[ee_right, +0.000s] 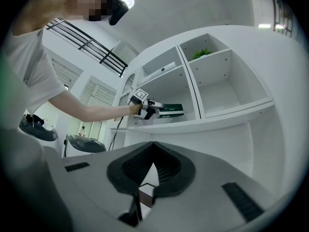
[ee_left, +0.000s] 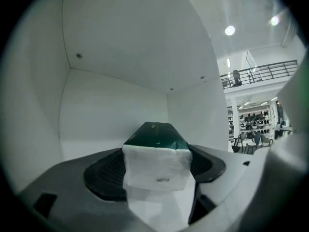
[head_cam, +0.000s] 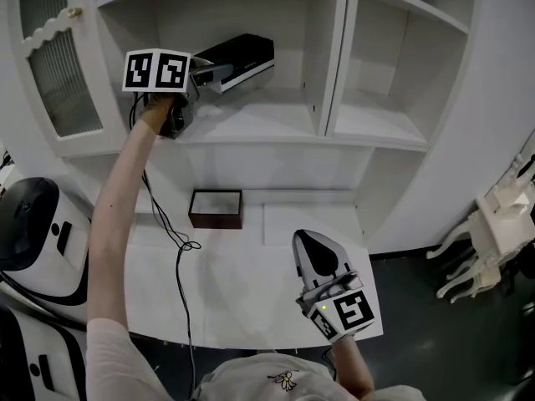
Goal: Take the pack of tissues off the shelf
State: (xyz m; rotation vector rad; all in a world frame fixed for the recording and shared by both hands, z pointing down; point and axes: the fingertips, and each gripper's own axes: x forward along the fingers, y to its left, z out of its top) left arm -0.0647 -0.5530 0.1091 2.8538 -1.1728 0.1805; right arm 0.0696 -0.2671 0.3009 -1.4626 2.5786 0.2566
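Observation:
The pack of tissues (head_cam: 244, 60), dark green with a white end, lies on the middle shelf (head_cam: 267, 125) of a white cabinet. My left gripper (head_cam: 215, 75) reaches into that compartment with its jaws on either side of the pack's near end. In the left gripper view the pack (ee_left: 157, 170) fills the gap, and both dark pads (ee_left: 107, 173) touch its sides. It still rests on the shelf board. My right gripper (head_cam: 315, 242) hangs low over the white table (head_cam: 251, 299), jaws together and empty. The right gripper view shows the left gripper (ee_right: 153, 108) on the pack (ee_right: 172, 111) from afar.
A dark brown open box (head_cam: 216, 208) stands on the table at the back, below the shelf. A black cable (head_cam: 179, 249) trails from the left gripper across the table. A white and black machine (head_cam: 33, 232) stands at the left, white chairs (head_cam: 493, 224) at the right.

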